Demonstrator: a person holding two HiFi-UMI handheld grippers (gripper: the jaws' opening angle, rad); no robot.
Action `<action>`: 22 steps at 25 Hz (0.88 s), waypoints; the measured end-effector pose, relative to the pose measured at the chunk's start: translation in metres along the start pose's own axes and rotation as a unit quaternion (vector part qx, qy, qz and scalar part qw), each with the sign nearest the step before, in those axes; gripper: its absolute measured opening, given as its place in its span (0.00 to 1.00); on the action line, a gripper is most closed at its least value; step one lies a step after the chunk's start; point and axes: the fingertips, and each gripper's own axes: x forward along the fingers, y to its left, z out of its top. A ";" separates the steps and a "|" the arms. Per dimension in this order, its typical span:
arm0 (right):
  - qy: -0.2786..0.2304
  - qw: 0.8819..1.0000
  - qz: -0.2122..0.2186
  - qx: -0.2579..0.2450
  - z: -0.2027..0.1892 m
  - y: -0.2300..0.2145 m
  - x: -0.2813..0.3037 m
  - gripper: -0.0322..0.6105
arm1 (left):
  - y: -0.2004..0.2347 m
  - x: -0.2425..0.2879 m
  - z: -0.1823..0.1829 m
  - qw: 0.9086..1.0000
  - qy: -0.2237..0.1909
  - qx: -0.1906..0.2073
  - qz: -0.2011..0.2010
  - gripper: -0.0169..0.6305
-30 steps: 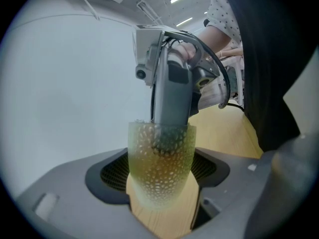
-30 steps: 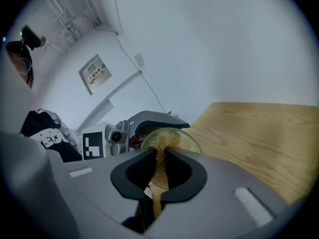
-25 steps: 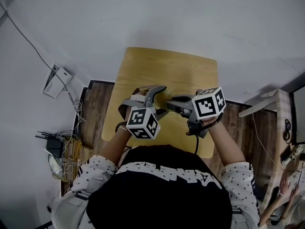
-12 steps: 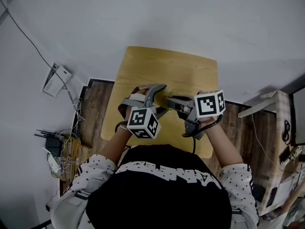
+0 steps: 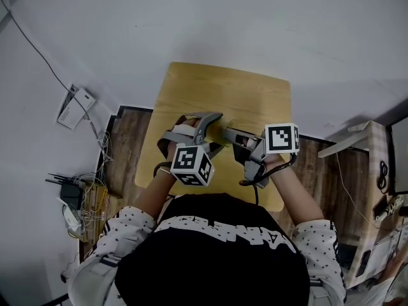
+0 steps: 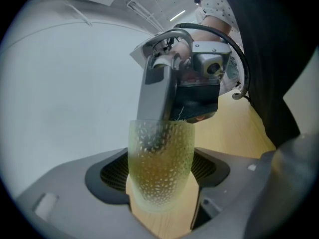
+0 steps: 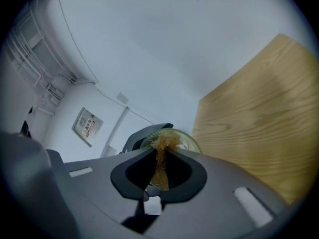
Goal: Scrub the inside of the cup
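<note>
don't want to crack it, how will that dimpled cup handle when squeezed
The cup looks thin and translucent, so it is probably light and perhaps fragile under hard squeezing. Its dimpled wall likely resists slipping in the left tool.

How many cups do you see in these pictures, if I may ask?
1. The dimpled cup is clamped in the left gripper above the wooden table; the right gripper's scrubber meets its mouth.
</note>
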 end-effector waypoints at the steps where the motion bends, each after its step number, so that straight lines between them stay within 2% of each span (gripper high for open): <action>1: -0.004 1.000 -0.011 0.015 0.001 -0.004 -0.002 0.12 | 0.001 0.000 0.000 1.000 0.001 0.003 0.002 0.59; 3: -0.014 0.999 -0.015 0.047 0.003 -0.008 -0.004 0.12 | 0.003 0.000 -0.001 1.000 0.003 0.011 0.007 0.59; 5: -0.023 0.997 -0.001 0.071 0.004 -0.008 -0.004 0.12 | 0.002 0.000 0.000 1.000 0.006 0.019 0.007 0.59; 8: -0.027 0.996 0.009 0.082 0.004 -0.008 -0.004 0.12 | 0.001 -0.001 0.000 1.000 0.007 0.022 0.005 0.59; 14: -0.018 0.998 -0.006 0.061 0.001 -0.007 -0.004 0.12 | 0.000 -0.002 -0.001 1.000 0.005 0.015 0.000 0.59; 16: -0.014 0.999 -0.011 0.040 0.002 -0.005 -0.003 0.12 | 0.001 -0.002 0.000 1.000 0.003 0.011 -0.001 0.59; 19: -0.006 1.000 0.014 0.000 0.001 0.007 0.003 0.12 | 0.002 -0.004 0.001 1.000 0.001 0.006 -0.004 0.59; 22: 0.012 0.999 0.005 -0.034 -0.003 0.010 0.006 0.12 | 0.001 -0.006 0.001 1.000 -0.001 0.003 -0.009 0.59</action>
